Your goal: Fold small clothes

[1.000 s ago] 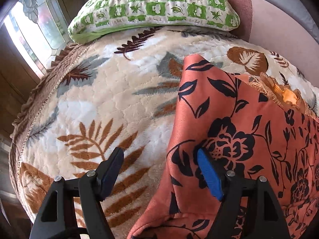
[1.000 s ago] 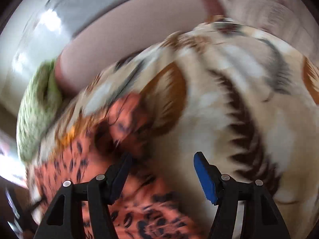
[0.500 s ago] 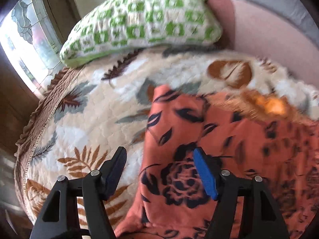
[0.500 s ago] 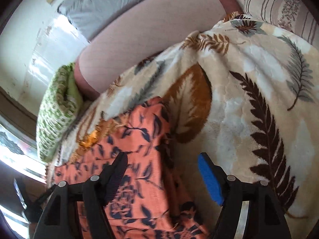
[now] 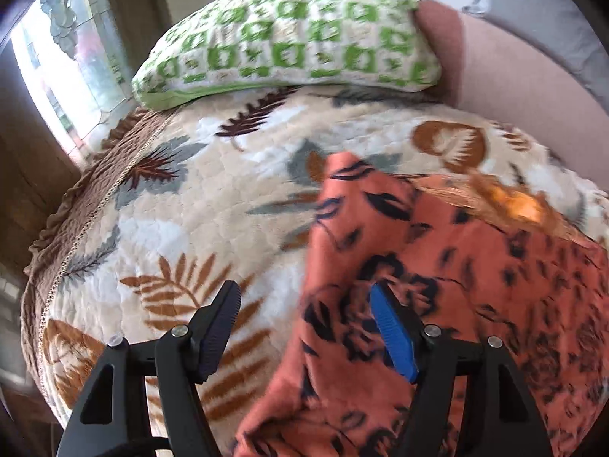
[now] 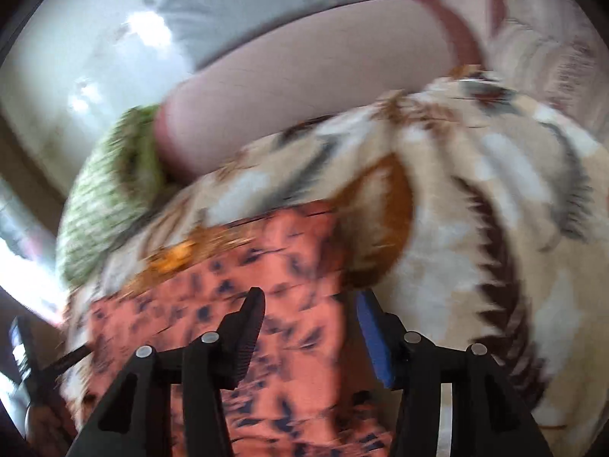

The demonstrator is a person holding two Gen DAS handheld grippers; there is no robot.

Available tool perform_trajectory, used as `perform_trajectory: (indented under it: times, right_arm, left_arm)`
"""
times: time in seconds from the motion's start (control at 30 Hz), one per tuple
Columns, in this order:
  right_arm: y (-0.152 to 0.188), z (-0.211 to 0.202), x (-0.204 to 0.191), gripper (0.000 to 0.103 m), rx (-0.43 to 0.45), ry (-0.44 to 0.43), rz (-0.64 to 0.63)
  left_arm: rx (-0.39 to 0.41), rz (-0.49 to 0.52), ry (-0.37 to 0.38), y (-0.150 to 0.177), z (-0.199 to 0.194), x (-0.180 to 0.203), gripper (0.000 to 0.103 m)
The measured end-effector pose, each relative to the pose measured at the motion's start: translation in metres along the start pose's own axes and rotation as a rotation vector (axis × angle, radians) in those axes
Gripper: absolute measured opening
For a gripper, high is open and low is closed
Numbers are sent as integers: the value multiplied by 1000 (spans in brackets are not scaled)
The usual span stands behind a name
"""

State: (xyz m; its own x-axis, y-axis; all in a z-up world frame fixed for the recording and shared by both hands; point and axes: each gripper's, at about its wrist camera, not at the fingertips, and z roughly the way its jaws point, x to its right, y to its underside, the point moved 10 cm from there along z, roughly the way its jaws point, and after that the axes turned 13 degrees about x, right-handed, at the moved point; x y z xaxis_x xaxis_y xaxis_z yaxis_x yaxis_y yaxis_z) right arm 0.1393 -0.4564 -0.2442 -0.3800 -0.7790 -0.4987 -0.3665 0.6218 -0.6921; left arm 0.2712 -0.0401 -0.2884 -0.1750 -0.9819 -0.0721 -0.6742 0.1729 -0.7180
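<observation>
An orange garment with a dark floral print [image 5: 456, 285] lies on a cream leaf-patterned blanket [image 5: 198, 205]. It has a gold-trimmed neckline [image 5: 510, 202] at its far side. My left gripper [image 5: 304, 304] is open and empty, hovering over the garment's left edge. In the blurred right wrist view the garment [image 6: 266, 285] lies below my right gripper [image 6: 310, 308], which is open and empty over the garment's right part. The left gripper [image 6: 45, 365] shows dimly at the far left of that view.
A green-and-white patterned pillow [image 5: 289, 38] lies at the far end of the blanket. A pink bolster [image 5: 533, 87] and a grey sheet [image 6: 266, 7] lie behind it. A window [image 5: 57, 57] is at the left. The blanket's brown frilled edge [image 5: 68, 209] runs along the left.
The left gripper has pulled back a little and shifted over the garment's left edge. The right gripper has swung left over the garment, with motion blur. Both stayed open.
</observation>
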Motion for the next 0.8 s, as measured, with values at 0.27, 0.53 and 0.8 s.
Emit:
perform_trajectory:
  times: [0.27,0.53,0.8]
  right_arm:
    - [63,19,-15,51,-229,-6,-176]
    - [75,6,-28,51,-283,-67,-188]
    - [82,-26,-29,53,-306,-155,-157]
  left_arm:
    - [-123,-25,-12,39,23,-4,75]
    - [-114,15,70,46,-9,20,75]
    - [-134,87,78,61,-32,23,75]
